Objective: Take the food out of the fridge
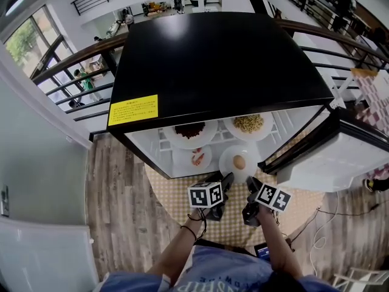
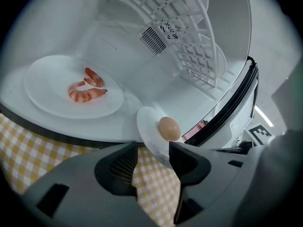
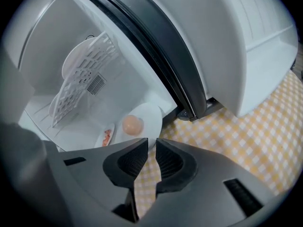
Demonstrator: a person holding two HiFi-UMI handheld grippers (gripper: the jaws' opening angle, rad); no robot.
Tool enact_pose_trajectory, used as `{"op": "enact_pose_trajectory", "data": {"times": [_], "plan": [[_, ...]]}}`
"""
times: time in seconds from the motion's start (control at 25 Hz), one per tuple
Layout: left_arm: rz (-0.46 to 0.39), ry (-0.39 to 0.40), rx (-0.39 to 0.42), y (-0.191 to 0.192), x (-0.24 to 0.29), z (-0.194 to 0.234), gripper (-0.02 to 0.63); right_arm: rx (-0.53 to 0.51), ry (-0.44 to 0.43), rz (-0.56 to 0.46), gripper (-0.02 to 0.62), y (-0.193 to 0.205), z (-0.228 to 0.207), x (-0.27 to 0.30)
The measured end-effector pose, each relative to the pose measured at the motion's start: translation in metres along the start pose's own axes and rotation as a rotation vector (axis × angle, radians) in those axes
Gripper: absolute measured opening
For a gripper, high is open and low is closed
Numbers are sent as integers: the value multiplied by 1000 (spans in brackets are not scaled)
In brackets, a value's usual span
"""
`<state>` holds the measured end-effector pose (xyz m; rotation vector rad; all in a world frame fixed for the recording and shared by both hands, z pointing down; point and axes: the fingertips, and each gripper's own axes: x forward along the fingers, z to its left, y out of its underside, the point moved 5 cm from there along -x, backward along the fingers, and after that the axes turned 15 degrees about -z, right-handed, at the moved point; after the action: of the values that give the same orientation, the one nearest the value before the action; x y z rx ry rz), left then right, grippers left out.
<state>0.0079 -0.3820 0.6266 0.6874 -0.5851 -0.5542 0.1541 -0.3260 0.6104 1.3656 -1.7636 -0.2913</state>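
Observation:
A small black-topped fridge [image 1: 219, 59] stands open on a yellow checked cloth [image 1: 231, 224]. A white plate [image 1: 234, 154] with a brown egg [image 1: 239, 162] sticks out over the fridge's front edge. My right gripper [image 1: 251, 186] is shut on the near rim of the egg plate [image 3: 151, 115]; the egg [image 3: 133, 125] lies just beyond the jaws. My left gripper [image 2: 152, 150] is open wide, and the egg plate's [image 2: 147, 122] rim dips between its jaws close to the right one. To the left, a plate [image 2: 47, 79] of shrimp [image 2: 85, 90] rests on the fridge floor.
On the upper wire shelf [image 2: 184, 27] sit a plate of dark red food [image 1: 190, 131] and a plate of noodles [image 1: 248, 123]. The white fridge door [image 1: 328, 163] hangs open at the right, close to my right gripper. Wood flooring and railings surround the fridge.

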Motion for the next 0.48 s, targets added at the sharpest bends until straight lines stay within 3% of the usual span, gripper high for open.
{"op": "enact_pose_trajectory", "data": {"times": [0.16, 0.24, 0.48], "plan": [[-6, -9, 1, -1, 4, -2, 208, -24, -5, 8, 57, 3, 1, -4], [-21, -27, -8, -2, 3, 0, 150, -23, -6, 9, 57, 4, 1, -6], [-49, -31, -105, -2, -4, -2, 115, -30, -19, 9, 57, 4, 1, -10]]}}
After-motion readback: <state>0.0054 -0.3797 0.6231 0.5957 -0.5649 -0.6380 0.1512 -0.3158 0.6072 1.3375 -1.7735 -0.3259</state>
